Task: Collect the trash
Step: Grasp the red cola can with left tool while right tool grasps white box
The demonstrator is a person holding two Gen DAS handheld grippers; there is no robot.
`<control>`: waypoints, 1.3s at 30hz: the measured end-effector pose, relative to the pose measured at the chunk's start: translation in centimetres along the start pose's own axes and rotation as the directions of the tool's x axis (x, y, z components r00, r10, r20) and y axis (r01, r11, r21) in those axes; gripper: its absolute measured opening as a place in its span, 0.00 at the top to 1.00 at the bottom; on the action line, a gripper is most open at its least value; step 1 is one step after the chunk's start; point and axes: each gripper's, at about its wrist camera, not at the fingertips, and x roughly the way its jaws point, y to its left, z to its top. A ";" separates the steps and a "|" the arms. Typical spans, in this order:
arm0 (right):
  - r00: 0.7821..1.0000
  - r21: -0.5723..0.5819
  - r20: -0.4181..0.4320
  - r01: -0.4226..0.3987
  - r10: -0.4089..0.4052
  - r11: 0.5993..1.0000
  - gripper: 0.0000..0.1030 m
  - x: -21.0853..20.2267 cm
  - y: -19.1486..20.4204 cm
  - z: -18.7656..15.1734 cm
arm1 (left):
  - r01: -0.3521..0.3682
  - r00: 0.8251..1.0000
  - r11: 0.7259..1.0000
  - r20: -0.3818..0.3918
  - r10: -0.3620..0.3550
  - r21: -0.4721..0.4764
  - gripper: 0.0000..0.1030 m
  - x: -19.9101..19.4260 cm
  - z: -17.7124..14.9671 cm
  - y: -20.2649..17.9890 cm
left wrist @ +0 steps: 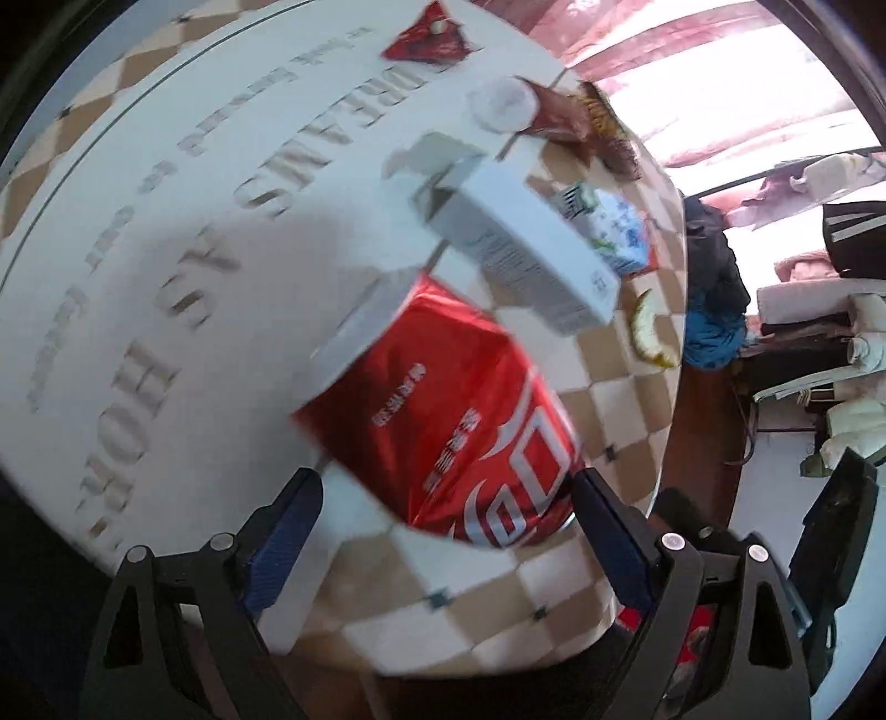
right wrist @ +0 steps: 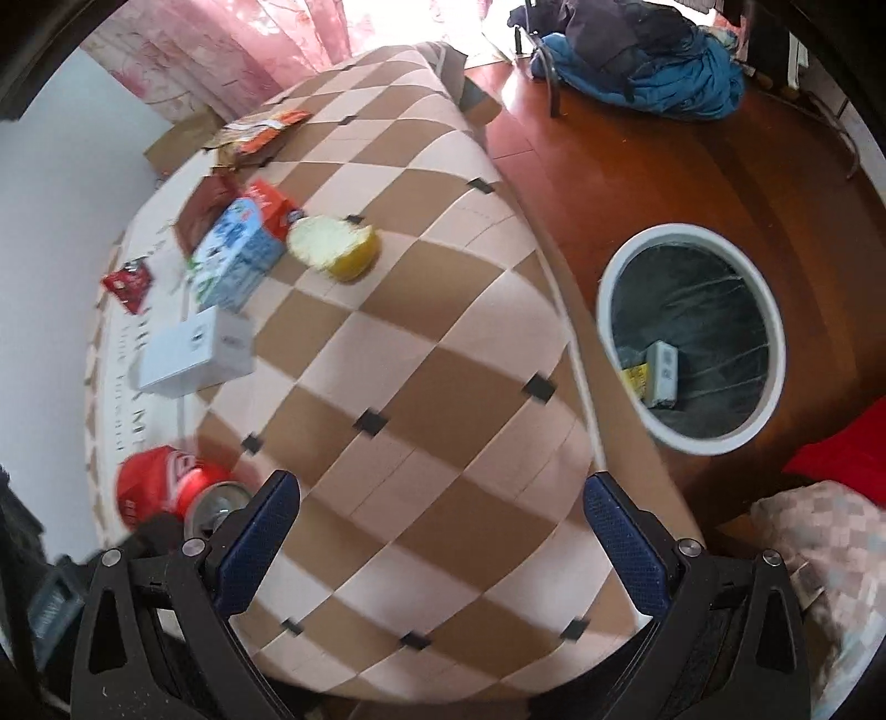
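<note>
A red cola can (left wrist: 459,432) lies on its side on the checked tablecloth (left wrist: 487,609), just ahead of my left gripper (left wrist: 446,498). That gripper is open, its fingers on either side of the can's near end and a gap showing on the left. In the right wrist view the same can (right wrist: 160,482) is at the lower left. My right gripper (right wrist: 443,531) is open and holds nothing above the tablecloth (right wrist: 443,360). Down on the floor to the right stands a white-rimmed bin (right wrist: 681,231) with a black liner and a small box (right wrist: 662,371) inside.
Further along the table lie a white box (left wrist: 526,243), a blue-and-white carton (left wrist: 614,227), a yellow peel (left wrist: 648,332), a red wrapper (left wrist: 426,39), a brown wrapper (left wrist: 565,116) and a snack bag (right wrist: 260,133). Blue clothing (right wrist: 664,72) sits on the wooden floor.
</note>
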 end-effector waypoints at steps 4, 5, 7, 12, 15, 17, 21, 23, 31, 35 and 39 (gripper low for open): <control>0.999 -0.002 -0.010 0.037 -0.037 0.999 0.00 0.6 -0.5 1.1 | 0.002 0.999 1.000 0.032 -0.002 0.008 0.20 0.4 1.9 -1.0; 0.999 -0.003 -0.012 0.047 -0.047 0.999 0.00 0.7 -0.5 1.3 | 0.007 0.999 1.000 0.042 -0.007 0.010 0.24 0.3 2.3 -1.1; 0.998 -0.006 -0.013 0.056 -0.056 0.998 0.00 0.8 -0.5 1.6 | 0.004 0.998 1.000 0.056 -0.005 0.021 0.37 0.5 3.0 -1.8; 0.997 -0.038 -0.022 0.074 -0.075 0.997 0.00 0.7 -0.1 1.8 | -0.051 0.995 0.996 0.087 0.045 0.073 0.40 0.1 3.9 -2.3; 0.997 -0.058 -0.026 0.070 -0.072 0.996 0.00 0.5 0.5 1.5 | -0.114 0.990 0.984 0.094 0.101 0.138 0.42 -0.3 3.7 -2.4; 0.998 -0.087 -0.037 0.048 -0.052 0.995 0.00 0.2 1.4 1.3 | -0.178 0.981 0.962 0.110 0.158 0.208 0.42 -0.9 3.2 -2.2; 0.998 -0.173 -0.065 -0.031 0.019 0.984 0.00 -0.2 4.8 1.8 | -0.311 0.948 0.896 0.176 0.267 0.316 0.42 -2.9 2.4 -0.8; 0.996 -0.222 -0.071 -0.077 0.062 0.972 0.00 -0.2 6.8 2.6 | -0.353 0.933 0.878 0.197 0.302 0.322 0.42 -3.8 2.9 0.7; 0.989 -0.494 -0.145 -0.110 0.043 0.863 0.12 2.8 18.3 6.3 | -0.246 0.969 0.950 0.076 0.235 0.191 0.43 -3.2 8.2 7.2; 0.988 -0.599 -0.149 -0.056 -0.042 0.798 0.13 4.8 21.8 7.1 | -0.254 0.967 0.954 0.081 0.243 0.160 0.44 -2.8 9.1 8.3; 0.988 -0.687 -0.104 0.013 -0.116 0.727 0.14 5.7 24.0 6.3 | -0.281 0.959 0.941 0.101 0.266 0.186 0.60 -2.7 8.8 7.8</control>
